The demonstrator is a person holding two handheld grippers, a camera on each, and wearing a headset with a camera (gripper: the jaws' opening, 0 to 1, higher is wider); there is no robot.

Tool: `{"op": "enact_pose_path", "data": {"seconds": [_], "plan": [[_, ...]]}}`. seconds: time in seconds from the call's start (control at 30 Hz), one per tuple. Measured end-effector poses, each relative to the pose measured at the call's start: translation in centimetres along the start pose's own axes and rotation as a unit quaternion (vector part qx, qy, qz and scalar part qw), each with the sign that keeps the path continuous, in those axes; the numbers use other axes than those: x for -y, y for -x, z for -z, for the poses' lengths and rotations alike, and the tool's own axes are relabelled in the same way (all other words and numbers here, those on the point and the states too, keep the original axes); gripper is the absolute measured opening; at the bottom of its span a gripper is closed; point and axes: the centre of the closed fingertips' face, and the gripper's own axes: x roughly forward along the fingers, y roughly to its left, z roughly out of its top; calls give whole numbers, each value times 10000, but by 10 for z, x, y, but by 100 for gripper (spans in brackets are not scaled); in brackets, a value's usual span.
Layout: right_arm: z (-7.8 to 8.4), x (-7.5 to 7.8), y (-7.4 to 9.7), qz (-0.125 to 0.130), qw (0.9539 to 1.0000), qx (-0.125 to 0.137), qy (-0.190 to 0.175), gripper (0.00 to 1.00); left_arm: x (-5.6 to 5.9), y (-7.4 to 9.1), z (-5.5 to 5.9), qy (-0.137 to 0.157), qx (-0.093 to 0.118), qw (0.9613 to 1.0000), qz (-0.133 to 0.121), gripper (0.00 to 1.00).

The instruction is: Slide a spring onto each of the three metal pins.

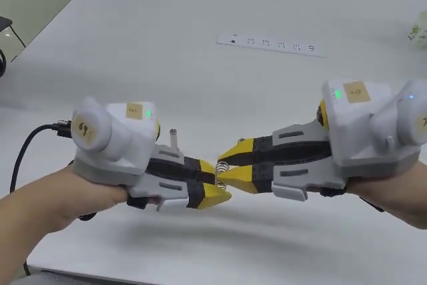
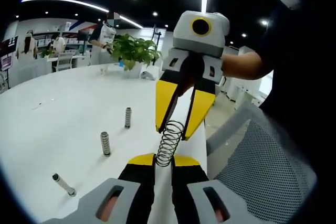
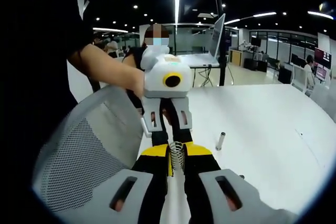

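Note:
A small steel spring (image 1: pixel 224 163) hangs above the table between the two grippers, which meet tip to tip. In the left gripper view the spring (image 2: pixel 169 142) rises from my left gripper (image 2: pixel 164 160), whose jaws are closed on its lower end. Its upper end sits between the yellow tips of my right gripper (image 2: pixel 174 129). In the right gripper view the spring (image 3: pixel 177 157) is pinched in my right gripper (image 3: pixel 177 151). On the table two upright pins carry springs (image 2: pixel 127 117) (image 2: pixel 105 143). A bare pin (image 2: pixel 64 184) stands tilted nearer me; it also shows in the head view (image 1: pixel 173 137).
A white power strip (image 1: pixel 270 44) lies on the white table further back. A black cable (image 1: pixel 27 148) trails from the left gripper. A mesh office chair (image 2: pixel 262 161) stands at the table's edge. People sit at desks far off.

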Motion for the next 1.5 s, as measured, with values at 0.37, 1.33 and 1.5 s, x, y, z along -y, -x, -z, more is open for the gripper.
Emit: {"op": "enact_pose_path", "data": {"seconds": [0.37,1.33,1.5], "plan": [[-5,-2,1,21,10000,83,-24,8,1,-1,-1,63,74,9999,-85,9],[-3,11,6,319,9994,136,-69,8,-32,55,13,348,196,9937,-1048,32],[-1,14,7,373,9992,126,-63,8,-39,67,19,434,187,9906,-1280,38]]}}
